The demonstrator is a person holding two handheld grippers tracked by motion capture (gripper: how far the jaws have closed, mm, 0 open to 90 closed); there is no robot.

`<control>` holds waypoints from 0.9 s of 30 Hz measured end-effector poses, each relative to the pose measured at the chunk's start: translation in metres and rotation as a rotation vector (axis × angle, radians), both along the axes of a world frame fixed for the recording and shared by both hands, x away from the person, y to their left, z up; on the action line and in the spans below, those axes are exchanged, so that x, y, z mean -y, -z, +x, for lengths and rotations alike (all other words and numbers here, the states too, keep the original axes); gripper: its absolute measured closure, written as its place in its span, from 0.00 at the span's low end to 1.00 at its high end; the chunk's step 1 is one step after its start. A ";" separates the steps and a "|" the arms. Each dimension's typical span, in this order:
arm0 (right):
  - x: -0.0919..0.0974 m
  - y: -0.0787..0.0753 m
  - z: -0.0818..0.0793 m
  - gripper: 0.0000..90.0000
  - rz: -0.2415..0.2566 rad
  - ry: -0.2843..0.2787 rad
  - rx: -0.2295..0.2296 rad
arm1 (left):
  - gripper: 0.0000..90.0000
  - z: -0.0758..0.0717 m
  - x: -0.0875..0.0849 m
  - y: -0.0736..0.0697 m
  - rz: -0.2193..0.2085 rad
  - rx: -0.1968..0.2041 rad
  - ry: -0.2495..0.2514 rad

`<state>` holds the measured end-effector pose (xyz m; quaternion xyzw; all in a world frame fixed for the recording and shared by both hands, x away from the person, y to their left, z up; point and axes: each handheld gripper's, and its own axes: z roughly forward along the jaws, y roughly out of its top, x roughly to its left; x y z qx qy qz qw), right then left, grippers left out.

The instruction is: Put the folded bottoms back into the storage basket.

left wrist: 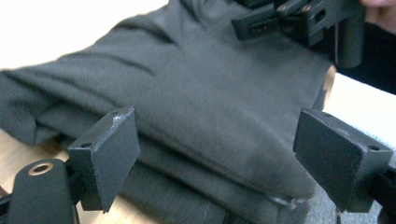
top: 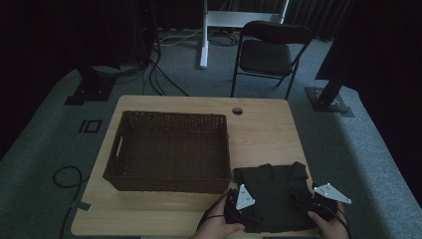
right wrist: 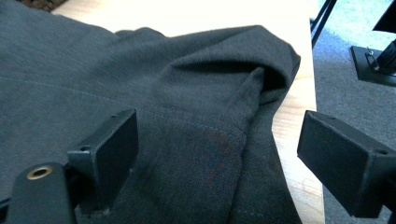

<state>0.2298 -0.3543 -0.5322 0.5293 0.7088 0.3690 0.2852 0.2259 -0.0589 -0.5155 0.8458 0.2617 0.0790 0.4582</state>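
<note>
Wooden counter [top: 263, 134] carries 2 things. Largest: dark woven basket [top: 171, 149], rectangular, on the counter's left-centre, a handle slot in its left wall. Beside it, at the near right corner of the counter, lies a folded dark grey garment [top: 273, 191], stacked in several layers; its left edge sits just beside the basket's near right corner, its right edge close to the counter edge. Left gripper [top: 238, 205] is at the garment's near left side, held by a hand [top: 219, 226]; in the left gripper view its fingers [left wrist: 112, 154] stand wide apart, with the folded layers between them, pads not pressing on the cloth. Right gripper [top: 318, 201] is at the garment's near right side; in the right gripper view its fingers [right wrist: 109, 149] are likewise wide, straddling a rolled fold of cloth near the counter edge, no grip on it.
</note>
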 end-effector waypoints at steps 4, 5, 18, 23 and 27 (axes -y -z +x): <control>0.000 0.006 0.003 0.14 -0.007 -0.002 -0.032 | 0.16 0.000 0.001 0.009 0.012 -0.032 -0.013; 0.000 0.006 0.003 0.14 -0.007 -0.002 -0.032 | 0.16 0.000 0.001 0.009 0.012 -0.032 -0.013; 0.002 0.011 0.008 0.12 0.016 0.002 -0.060 | 0.14 0.002 -0.002 0.022 0.013 -0.095 -0.102; 0.002 0.012 0.009 0.12 0.031 0.007 -0.071 | 0.11 0.004 -0.003 0.025 0.012 -0.121 -0.119; 0.006 0.014 0.010 0.13 0.088 0.019 -0.102 | 0.09 0.009 -0.002 0.030 0.002 -0.168 -0.128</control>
